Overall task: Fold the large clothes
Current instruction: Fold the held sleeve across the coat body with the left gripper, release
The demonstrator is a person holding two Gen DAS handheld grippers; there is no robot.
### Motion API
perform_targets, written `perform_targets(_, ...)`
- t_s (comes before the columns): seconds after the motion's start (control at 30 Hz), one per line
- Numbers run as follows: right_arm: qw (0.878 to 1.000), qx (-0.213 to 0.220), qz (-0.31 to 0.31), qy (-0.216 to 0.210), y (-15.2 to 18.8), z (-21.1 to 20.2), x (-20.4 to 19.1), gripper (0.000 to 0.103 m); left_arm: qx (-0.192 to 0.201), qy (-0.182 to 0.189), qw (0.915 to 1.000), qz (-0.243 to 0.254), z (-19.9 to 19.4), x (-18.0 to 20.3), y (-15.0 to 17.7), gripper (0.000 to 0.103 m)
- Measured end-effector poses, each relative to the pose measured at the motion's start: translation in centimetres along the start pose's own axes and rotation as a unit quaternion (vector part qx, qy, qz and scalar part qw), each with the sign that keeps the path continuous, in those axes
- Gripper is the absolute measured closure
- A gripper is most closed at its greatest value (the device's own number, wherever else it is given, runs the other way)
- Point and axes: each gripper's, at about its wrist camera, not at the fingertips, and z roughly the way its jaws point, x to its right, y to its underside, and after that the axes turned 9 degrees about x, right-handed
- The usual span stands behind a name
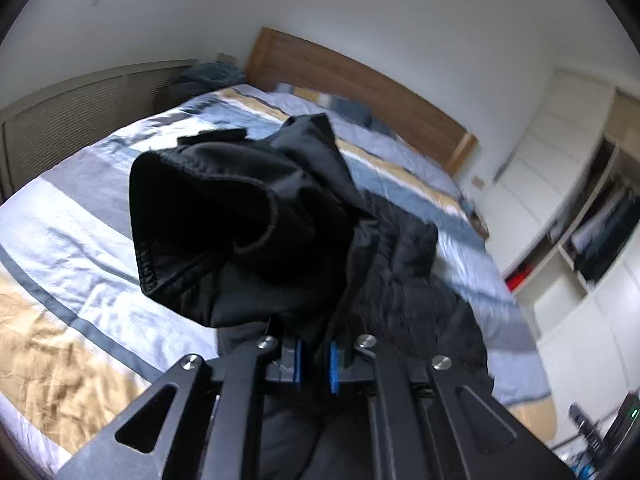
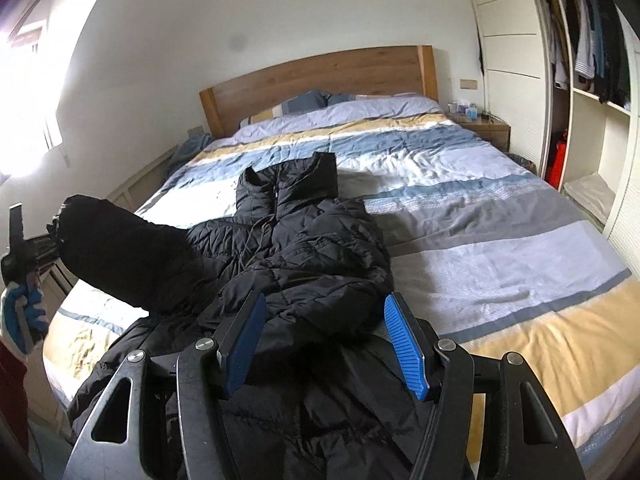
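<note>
Left tool (image 1: 314,364) pinched nearly shut on dark fabric, raised and angled downward, seen in the right wrist view gripped by a gloved hand (image 2: 22,312) at the far left; right tool (image 2: 324,344) angled downward, blue pads (image 2: 404,344) spread apart, clamping nothing.

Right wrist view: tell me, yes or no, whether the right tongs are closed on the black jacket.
No: the right tongs stand open above the black jacket, blue pads apart.

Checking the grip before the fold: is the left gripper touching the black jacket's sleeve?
Touching. The left wrist view shows the left gripper with its blue pads pinched on the sleeve fabric of the black jacket.
</note>
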Motion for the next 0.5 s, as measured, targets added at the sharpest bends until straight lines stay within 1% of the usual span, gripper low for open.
perform_targets(0.13,1.0,0.004,0.008,0.015,0.7,-1.3,1.9,0.042,-0.034,0.003,0.998,0.053,1.5,4.1,4.0,0.095)
perform_targets(0.3,1.0,0.004,0.018,0.024,1.8,-2.5,3.9,0.041,-0.086,0.001,0.9898,0.113,4.4,8.3,9.3,0.095)
perform_targets(0.43,0.999,-0.001,0.026,0.03,2.8,-3.2,5.1,0.041,-0.124,0.0,0.9816,0.145,6.8,10.0,13.1,0.095)
perform_targets(0.5,0.999,-0.005,0.029,0.034,3.3,-3.5,5.6,0.041,-0.135,-0.003,0.9782,0.158,7.6,10.4,14.5,0.095)
